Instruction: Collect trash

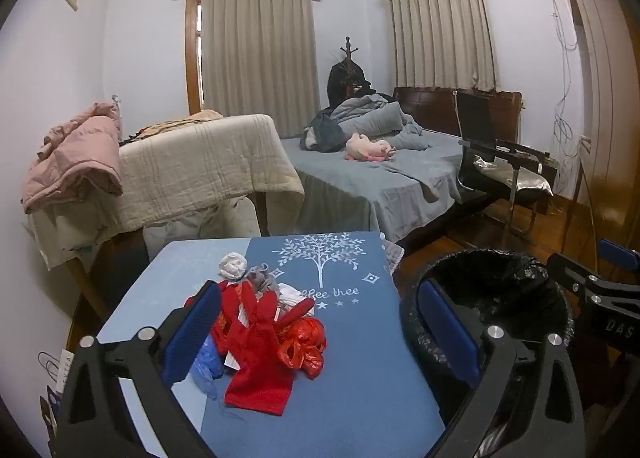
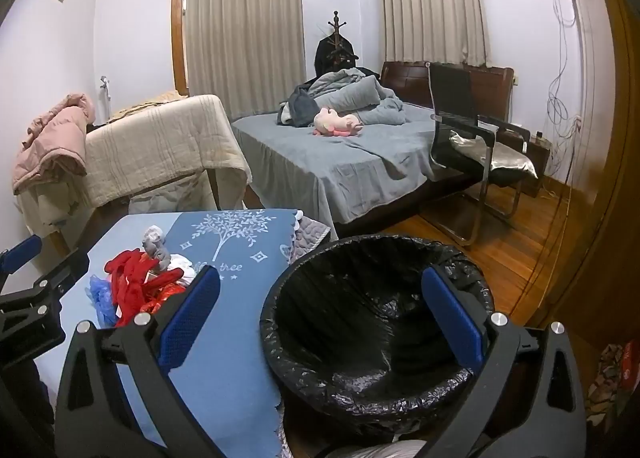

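Inspecting from largest down: the blue tree-print cloth-covered table [image 1: 352, 358] lies under my left gripper [image 1: 320, 334], with the round bin lined with a black plastic bag [image 2: 372, 322] beside its right edge, below my right gripper [image 2: 320, 314]. The heap of red, blue and white crumpled trash [image 1: 264, 330] sits on the table, just inside my left finger. Both grippers stand fully spread, holding nothing.
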Demonstrator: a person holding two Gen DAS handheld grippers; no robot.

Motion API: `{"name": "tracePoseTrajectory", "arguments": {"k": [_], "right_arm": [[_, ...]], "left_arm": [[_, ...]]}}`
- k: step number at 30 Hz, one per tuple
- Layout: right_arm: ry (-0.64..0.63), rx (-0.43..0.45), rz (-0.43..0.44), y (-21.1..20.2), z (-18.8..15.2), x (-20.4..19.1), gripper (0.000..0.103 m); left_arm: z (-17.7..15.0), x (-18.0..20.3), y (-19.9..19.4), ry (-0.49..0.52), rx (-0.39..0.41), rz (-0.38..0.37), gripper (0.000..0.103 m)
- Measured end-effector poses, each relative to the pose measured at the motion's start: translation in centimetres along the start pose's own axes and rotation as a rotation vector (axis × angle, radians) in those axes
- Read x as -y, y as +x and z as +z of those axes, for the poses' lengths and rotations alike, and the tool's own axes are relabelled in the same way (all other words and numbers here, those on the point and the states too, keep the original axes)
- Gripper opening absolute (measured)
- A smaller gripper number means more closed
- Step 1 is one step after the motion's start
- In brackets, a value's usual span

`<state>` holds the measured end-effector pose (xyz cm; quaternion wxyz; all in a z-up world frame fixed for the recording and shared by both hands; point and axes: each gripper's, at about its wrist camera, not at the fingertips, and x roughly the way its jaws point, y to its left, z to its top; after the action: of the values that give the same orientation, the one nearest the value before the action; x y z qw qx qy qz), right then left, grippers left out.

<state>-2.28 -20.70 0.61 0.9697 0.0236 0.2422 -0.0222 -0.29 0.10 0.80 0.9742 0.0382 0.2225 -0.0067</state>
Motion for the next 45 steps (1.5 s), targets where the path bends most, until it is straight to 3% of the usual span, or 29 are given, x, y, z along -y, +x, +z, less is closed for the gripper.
{"name": "tracePoseTrajectory", "arguments": {"k": [45], "right_arm": [[0.002,0.004,0.001,-0.19,0.24,-0.74,0.098]], "left_arm": [[-0.19,-0.31,0.16,-0.009,0.006,-0.004,0.097]]}}
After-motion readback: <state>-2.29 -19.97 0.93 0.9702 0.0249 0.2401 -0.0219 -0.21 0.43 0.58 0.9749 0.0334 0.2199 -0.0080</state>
